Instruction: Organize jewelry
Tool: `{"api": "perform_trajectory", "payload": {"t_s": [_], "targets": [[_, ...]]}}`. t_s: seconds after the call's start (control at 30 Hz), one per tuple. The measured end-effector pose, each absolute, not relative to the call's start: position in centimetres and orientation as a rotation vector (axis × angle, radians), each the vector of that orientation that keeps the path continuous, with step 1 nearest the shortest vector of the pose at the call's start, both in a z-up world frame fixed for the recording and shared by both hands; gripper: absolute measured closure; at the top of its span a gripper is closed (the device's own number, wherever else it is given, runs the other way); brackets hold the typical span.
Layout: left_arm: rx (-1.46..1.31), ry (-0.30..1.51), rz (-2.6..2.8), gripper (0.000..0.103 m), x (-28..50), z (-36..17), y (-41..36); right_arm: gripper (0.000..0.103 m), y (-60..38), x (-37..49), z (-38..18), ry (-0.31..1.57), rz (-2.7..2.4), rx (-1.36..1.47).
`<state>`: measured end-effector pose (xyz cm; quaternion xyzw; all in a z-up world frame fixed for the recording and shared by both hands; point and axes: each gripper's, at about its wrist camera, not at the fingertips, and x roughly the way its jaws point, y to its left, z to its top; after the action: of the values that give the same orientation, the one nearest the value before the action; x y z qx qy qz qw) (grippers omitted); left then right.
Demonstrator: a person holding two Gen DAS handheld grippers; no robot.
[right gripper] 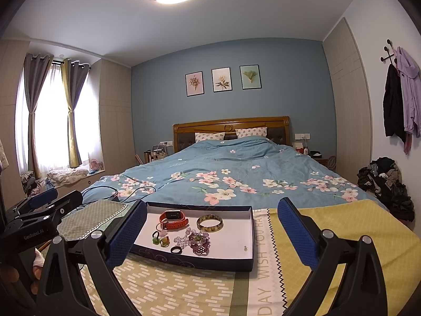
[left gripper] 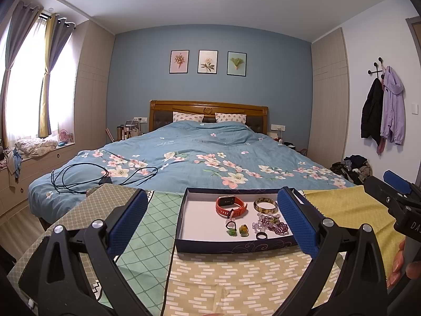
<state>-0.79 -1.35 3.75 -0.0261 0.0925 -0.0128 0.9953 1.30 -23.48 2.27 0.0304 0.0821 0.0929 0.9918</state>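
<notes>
Both the left gripper [left gripper: 210,218] and right gripper [right gripper: 211,233] hang wide apart, empty — the small rings [right gripper: 161,239] beside the bead bracelet [right gripper: 196,241] could easily slip or tangle.

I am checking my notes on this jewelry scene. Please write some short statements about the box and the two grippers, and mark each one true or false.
1. The orange watch lies inside the box. True.
2. The left gripper is shut on the bangle. False: it is open and holds nothing; the bangle lies in the box.
3. The small dark ring lies nearer the front wall of the box than the watch does. True.
4. The right gripper holds the purple bead bracelet. False: it is open and empty; the beads rest on the box floor.
5. The box stands on patterned cloths. True.
</notes>
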Motion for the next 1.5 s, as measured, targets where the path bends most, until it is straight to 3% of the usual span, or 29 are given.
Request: {"api": "perform_trajectory", "payload": {"t_s": [1.5], "targets": [[-0.053,0.19,-0.033,0.006,-1.05,3.44,-1.62,0.007,-23.49,1.49,1.94,0.175,0.189,0.065]]}}
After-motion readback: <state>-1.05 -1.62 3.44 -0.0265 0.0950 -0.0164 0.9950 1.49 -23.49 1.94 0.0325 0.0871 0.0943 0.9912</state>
